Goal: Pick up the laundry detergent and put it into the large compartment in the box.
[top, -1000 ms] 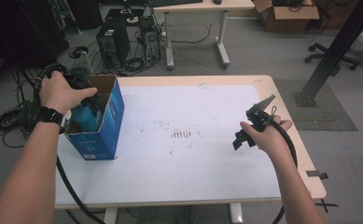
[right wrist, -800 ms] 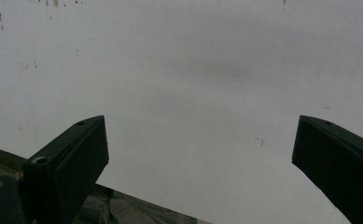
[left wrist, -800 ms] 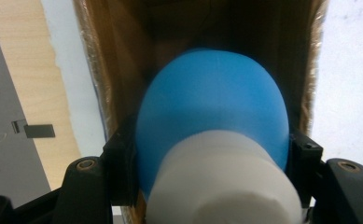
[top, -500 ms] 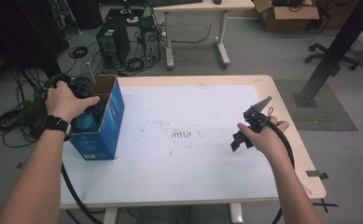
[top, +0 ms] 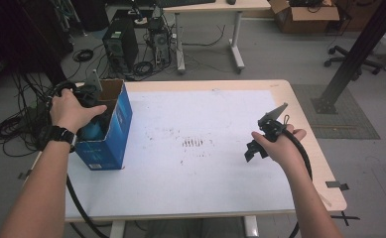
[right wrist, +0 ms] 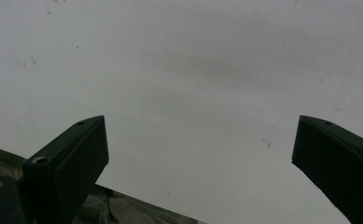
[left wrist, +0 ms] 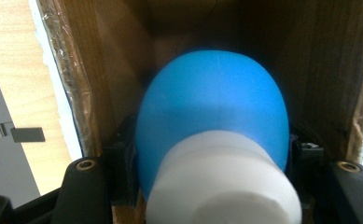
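An open blue cardboard box [top: 112,130] stands on the left end of the white table [top: 205,178]. My left gripper [left wrist: 212,156] reaches down into the box, shut on a rounded blue object with a white end [left wrist: 212,107]. Its black fingers [left wrist: 123,154] press on both sides of the object, and the brown inner walls of the box surround it. From above, a bit of that blue object [top: 92,131] shows inside the box under the left hand. My right gripper [top: 252,148] is held over the right part of the table, open, with bare white tabletop between its jaws [right wrist: 200,149].
Faint dark marks [top: 193,143] dot the table's middle. Cables and computer towers [top: 118,44] lie on the floor beyond the far left corner. A black post base [top: 332,101] stands on the floor to the right.
The left hand has sunk, carrying the blue object lower into the box. The right hand and its gripper have stayed where they were.
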A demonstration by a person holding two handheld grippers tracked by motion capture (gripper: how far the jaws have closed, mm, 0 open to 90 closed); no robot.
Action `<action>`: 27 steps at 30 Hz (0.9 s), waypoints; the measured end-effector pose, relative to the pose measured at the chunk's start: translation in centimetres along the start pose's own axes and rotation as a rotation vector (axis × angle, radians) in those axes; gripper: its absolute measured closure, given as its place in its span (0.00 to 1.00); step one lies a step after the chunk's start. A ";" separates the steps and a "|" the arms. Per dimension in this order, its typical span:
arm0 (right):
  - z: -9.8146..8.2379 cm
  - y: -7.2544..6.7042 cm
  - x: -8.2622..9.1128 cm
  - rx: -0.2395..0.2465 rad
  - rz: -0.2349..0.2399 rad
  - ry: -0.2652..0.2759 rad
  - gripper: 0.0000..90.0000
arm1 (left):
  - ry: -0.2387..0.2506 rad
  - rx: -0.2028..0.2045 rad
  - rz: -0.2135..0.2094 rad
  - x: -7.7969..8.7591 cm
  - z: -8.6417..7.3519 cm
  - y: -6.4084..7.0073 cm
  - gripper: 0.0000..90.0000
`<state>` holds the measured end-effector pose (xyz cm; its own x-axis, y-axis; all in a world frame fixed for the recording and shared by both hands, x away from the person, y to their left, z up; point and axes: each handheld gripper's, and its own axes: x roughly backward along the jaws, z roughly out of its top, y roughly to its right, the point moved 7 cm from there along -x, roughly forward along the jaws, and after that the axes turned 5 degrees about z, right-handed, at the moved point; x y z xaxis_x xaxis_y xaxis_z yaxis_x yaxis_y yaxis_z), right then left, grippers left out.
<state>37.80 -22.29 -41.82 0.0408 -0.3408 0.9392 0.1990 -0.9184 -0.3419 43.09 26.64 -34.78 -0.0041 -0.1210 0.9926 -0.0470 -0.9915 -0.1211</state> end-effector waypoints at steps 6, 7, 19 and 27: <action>-0.1 0.0 -0.1 -0.003 -0.002 -0.004 0.04 | 0.001 -0.008 0.006 0.0 0.0 0.1 0.41; -0.1 -0.1 0.0 -0.003 0.000 -0.004 0.04 | -0.002 -0.010 0.008 0.0 0.0 0.2 0.41; -0.1 -0.1 0.2 0.004 0.002 0.003 0.04 | -0.012 -0.001 -0.002 0.0 -0.2 0.3 0.38; -0.2 -0.1 0.4 0.004 0.003 0.002 0.04 | 0.006 0.000 -0.001 0.8 -0.2 0.2 0.36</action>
<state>37.60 -22.35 -41.45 0.0391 -0.3443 0.9380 0.2032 -0.9164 -0.3449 42.88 26.35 -33.97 -0.0105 -0.1199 0.9927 -0.0474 -0.9916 -0.1203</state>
